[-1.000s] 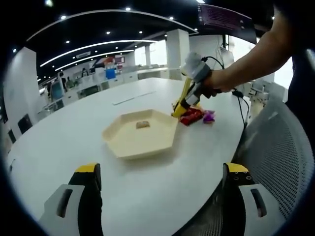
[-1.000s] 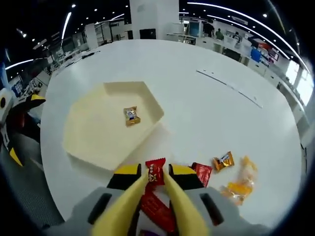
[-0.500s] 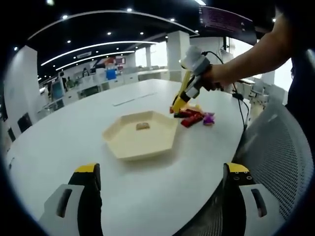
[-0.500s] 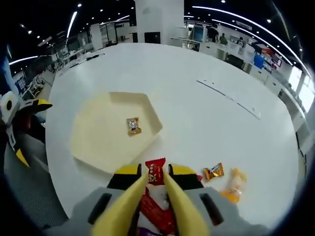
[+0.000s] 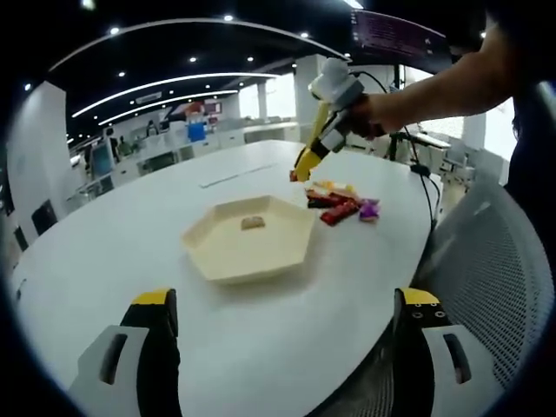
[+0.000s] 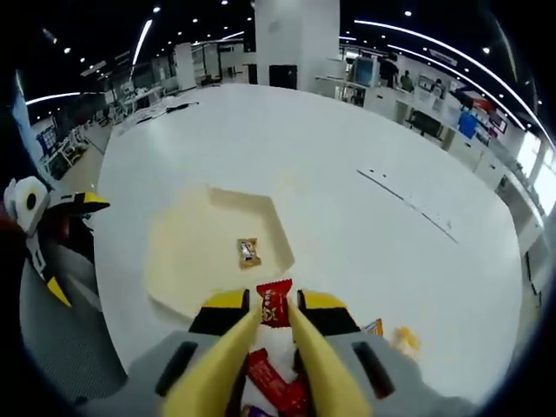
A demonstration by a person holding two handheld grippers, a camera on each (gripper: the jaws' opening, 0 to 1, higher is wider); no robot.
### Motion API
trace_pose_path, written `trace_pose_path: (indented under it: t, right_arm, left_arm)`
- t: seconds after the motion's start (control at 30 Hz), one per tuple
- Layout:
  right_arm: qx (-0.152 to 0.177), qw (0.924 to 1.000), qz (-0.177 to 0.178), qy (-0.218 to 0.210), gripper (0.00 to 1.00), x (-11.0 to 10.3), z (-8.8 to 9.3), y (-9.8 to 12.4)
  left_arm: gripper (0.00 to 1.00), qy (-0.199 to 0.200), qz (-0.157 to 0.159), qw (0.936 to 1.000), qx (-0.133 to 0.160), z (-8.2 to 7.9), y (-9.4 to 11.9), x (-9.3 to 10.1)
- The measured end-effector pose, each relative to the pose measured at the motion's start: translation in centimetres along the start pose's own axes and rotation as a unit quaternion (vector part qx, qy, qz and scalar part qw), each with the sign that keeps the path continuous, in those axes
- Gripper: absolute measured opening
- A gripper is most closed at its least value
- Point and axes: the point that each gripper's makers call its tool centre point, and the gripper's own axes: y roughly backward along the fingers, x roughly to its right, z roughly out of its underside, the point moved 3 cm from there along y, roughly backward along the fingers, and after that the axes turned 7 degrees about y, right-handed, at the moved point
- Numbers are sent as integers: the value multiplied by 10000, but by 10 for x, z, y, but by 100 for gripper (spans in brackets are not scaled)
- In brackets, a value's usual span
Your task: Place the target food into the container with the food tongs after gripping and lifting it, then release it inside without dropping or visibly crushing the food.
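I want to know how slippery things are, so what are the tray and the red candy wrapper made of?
The tray looks like matte cream plastic or pulp: dull and even, no glare. The red candy held in the right claw seems wrapped in glossy printed film, with crimped ends.

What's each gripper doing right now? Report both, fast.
Left gripper: open, holding nothing.
Right gripper: shut on the red candy via the yellow tongs, lifted above the table.

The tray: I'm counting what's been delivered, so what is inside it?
One small wrapped candy lies in the tray. The right gripper hides its near edge.
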Motion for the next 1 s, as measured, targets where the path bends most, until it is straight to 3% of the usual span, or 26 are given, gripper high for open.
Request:
trace_pose_path:
  t: [0.6, 1.0]
  right_arm:
    - [268, 9941, -688, 799, 20, -37, -80, 3]
    - [433, 9842, -1177, 1254, 21, -72, -137, -2]
  left_arm:
    - [99, -4, -18, 10000, 26, -1, 0, -1]
    - [99, -13, -22, 10000, 6, 0, 0, -1]
